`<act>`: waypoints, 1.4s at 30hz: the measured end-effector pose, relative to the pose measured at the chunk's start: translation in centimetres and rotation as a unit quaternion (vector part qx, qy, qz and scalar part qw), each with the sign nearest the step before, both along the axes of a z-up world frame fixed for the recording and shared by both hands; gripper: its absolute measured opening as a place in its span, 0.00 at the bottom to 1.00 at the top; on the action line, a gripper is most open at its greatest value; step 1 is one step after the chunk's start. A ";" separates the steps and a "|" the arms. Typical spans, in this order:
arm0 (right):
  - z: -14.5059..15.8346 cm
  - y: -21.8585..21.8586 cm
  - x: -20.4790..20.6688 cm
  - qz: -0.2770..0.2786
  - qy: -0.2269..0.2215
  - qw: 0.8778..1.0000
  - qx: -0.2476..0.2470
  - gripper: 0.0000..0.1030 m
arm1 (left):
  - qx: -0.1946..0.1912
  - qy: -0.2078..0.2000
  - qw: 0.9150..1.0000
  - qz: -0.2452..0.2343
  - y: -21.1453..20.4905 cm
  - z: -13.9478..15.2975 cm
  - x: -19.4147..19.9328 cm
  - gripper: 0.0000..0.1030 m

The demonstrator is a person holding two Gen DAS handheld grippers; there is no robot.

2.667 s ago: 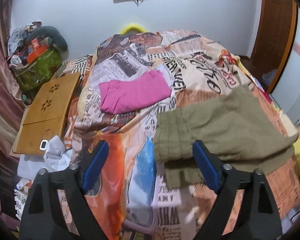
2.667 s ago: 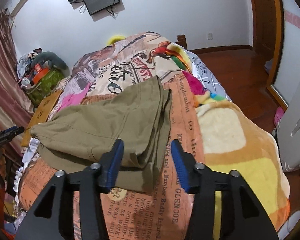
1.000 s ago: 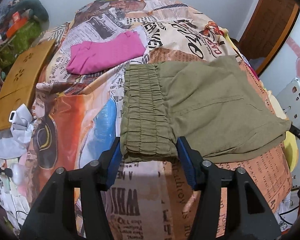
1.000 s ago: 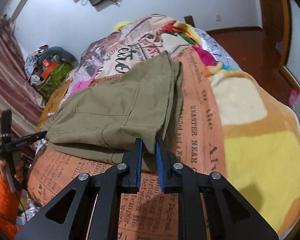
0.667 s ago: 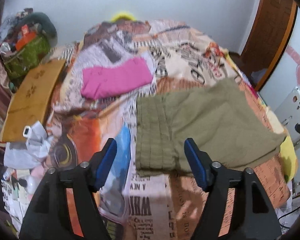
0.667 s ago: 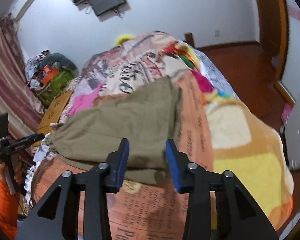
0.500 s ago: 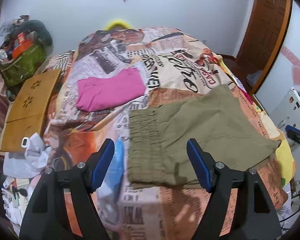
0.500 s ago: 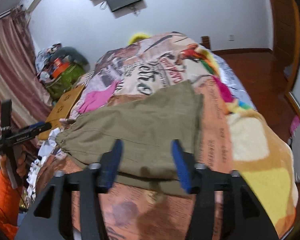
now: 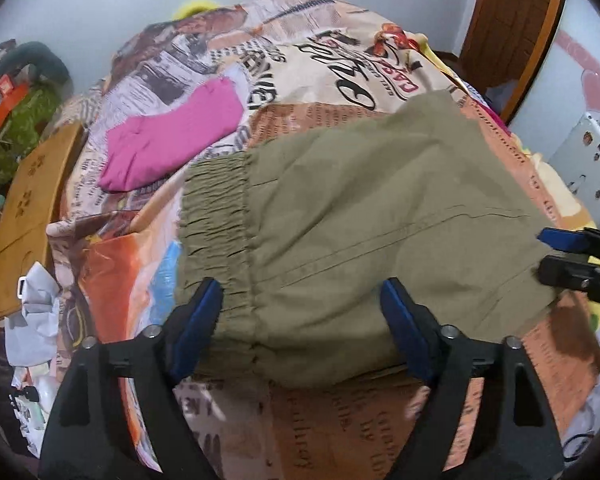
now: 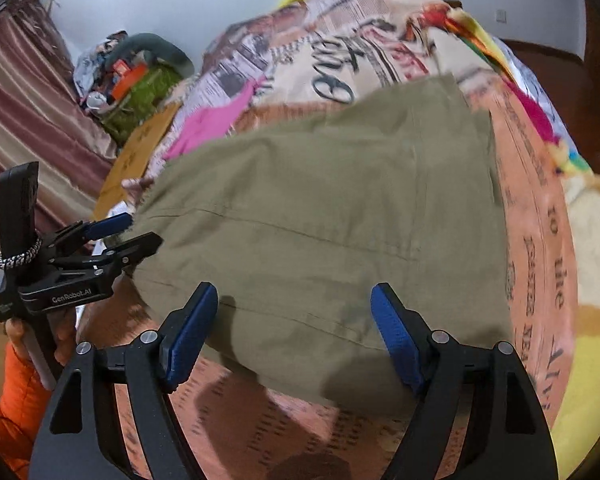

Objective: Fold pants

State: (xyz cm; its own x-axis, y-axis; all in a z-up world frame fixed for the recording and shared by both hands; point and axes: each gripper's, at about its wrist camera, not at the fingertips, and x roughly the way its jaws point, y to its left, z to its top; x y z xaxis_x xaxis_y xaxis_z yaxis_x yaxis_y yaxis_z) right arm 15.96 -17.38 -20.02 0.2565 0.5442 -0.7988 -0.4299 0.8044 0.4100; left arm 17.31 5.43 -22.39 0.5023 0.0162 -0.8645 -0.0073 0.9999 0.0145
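Observation:
Olive-green pants (image 9: 364, 216) lie folded flat on the printed bedspread (image 9: 324, 56), elastic waistband at the left. My left gripper (image 9: 300, 312) is open and hovers over the near edge by the waistband, holding nothing. My right gripper (image 10: 292, 320) is open over the near edge of the pants (image 10: 332, 208) at the other end, also empty. Each gripper shows in the other's view: the right one at the far right of the left wrist view (image 9: 560, 252), the left one at the left of the right wrist view (image 10: 128, 232).
A folded pink garment (image 9: 172, 136) lies on the bed beyond the pants. A wooden lap tray (image 9: 32, 208) and white clutter (image 9: 32, 312) sit at the bed's left edge, a green bag (image 9: 16, 128) behind. A wooden door (image 9: 512, 28) is at the right.
Both grippers have moved down and in toward the pants, now close over the near edge. The right gripper, shut a second ago, has opened wide.

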 end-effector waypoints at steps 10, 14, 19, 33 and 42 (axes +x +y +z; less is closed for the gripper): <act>0.0 -5.6 -1.7 -0.064 -0.002 0.998 -0.012 0.72 | -0.032 0.007 0.999 0.043 4.0 -0.3 -1.7 0.87; -0.5 -8.1 -2.3 -0.093 0.015 0.996 0.002 0.73 | -0.052 0.012 0.997 0.056 4.8 -0.7 -2.3 0.88; -1.4 -8.2 -2.7 -0.103 0.031 0.994 0.023 0.73 | -0.047 0.017 0.997 0.059 4.5 -1.4 -2.3 0.90; 3.1 -8.5 -1.7 -0.105 -0.048 0.993 -0.031 0.74 | -0.019 -0.027 0.997 0.072 5.6 3.1 -2.1 0.91; 6.1 -8.3 1.7 -0.108 -0.113 0.987 -0.041 0.74 | 0.002 -0.062 0.994 0.090 7.6 6.0 2.6 0.91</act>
